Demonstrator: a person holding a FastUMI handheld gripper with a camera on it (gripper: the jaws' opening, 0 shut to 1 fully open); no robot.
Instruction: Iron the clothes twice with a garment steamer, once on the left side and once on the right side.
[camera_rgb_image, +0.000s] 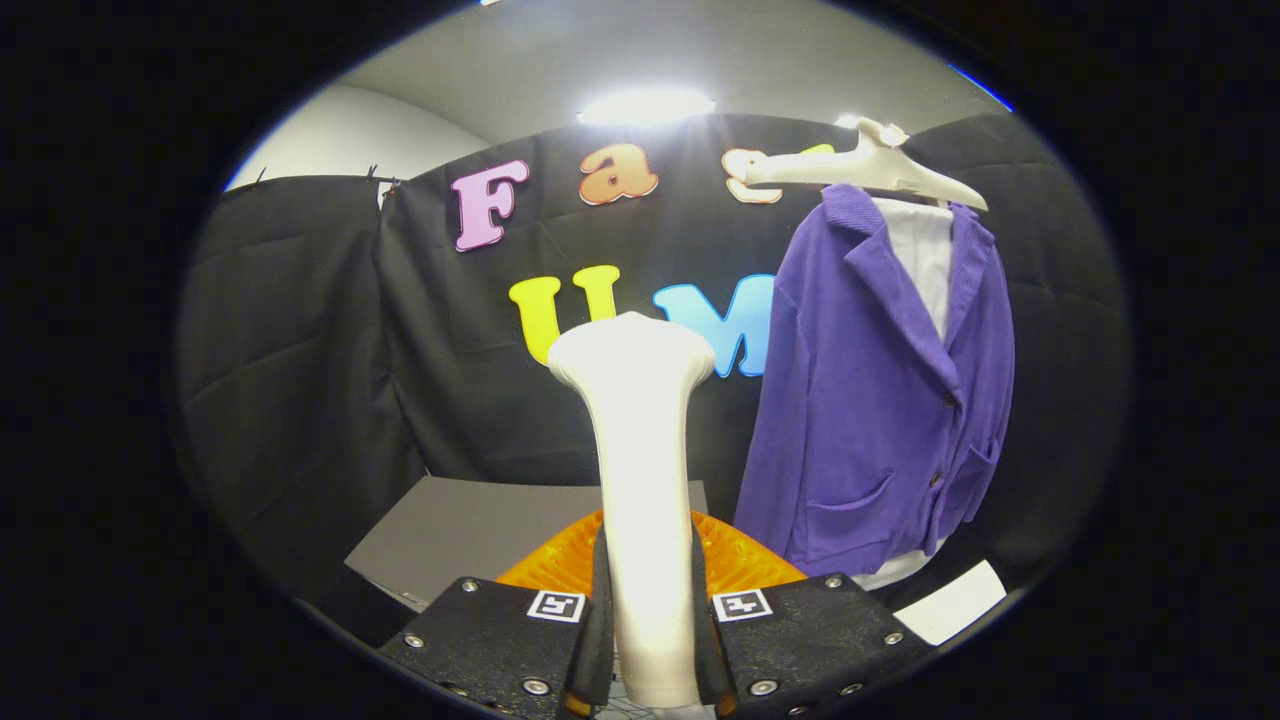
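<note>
Gripper view: my claw (648, 630) clamps garment steamer (640, 470) upright; purple jacket (880, 400) hangs at 2 o'clock on hanger (870, 165), well apart. Risk, I judge: smooth handle twisting in grip, head missing fabric.

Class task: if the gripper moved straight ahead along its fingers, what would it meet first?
The gripper, shut on the steamer, would likely meet the booth wall; the purple jacket hangs off to one side. Depth unclear.

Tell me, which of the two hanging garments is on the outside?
The purple jacket; the white shirt peeks out inside it at collar and hem.
</note>
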